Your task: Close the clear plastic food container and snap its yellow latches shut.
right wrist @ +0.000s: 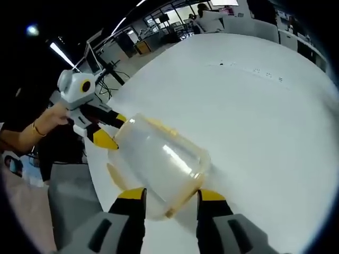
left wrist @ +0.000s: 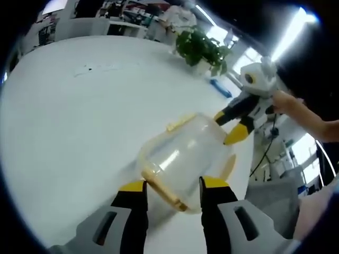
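container (left wrist: 185, 156) on table, both claws flanking it

The container (left wrist: 185, 159) sits on the table (left wrist: 79, 121), between the left gripper (left wrist: 172, 191) at one end and the right gripper (right wrist: 168, 201) at the opposite end. A potted plant (left wrist: 204, 48) stands far back on the table.

A broad white table (left wrist: 79, 121) fills the foreground, a leafy potted plant (left wrist: 204, 48) standing at its far edge. Beyond lie office desks (right wrist: 254, 26) and shelving (left wrist: 111, 24). Long ceiling strip lights (left wrist: 288, 37) glow overhead.
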The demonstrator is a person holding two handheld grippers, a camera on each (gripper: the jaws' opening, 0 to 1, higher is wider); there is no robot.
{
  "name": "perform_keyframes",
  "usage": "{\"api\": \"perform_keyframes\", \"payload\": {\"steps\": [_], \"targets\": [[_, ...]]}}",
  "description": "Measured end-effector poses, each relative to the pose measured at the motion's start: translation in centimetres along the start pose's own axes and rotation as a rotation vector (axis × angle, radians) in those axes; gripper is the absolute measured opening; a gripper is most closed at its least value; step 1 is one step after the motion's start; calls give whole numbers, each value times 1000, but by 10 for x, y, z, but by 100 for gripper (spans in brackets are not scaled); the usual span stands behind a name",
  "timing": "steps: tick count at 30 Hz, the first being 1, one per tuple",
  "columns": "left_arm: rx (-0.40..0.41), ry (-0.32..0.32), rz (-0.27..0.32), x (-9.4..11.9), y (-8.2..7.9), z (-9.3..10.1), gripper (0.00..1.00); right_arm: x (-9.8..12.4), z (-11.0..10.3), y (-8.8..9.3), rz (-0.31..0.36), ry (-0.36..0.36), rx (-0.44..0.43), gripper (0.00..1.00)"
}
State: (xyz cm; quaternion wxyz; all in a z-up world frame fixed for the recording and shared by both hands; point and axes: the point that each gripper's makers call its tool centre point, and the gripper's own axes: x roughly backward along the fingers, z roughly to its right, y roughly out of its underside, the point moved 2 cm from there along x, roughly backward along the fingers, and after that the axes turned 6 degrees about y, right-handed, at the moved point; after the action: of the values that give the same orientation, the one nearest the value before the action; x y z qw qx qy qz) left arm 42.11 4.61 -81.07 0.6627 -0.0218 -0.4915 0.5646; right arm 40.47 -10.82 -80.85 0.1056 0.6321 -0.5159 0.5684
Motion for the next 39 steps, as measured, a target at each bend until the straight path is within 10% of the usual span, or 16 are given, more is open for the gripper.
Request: {"api": "perform_keyframes", "payload": {"steps": [39], "targets": [[-388, -136, -101, 23, -16, 16, 62, 23, -8, -11, 26, 71, 287, 52]]}}
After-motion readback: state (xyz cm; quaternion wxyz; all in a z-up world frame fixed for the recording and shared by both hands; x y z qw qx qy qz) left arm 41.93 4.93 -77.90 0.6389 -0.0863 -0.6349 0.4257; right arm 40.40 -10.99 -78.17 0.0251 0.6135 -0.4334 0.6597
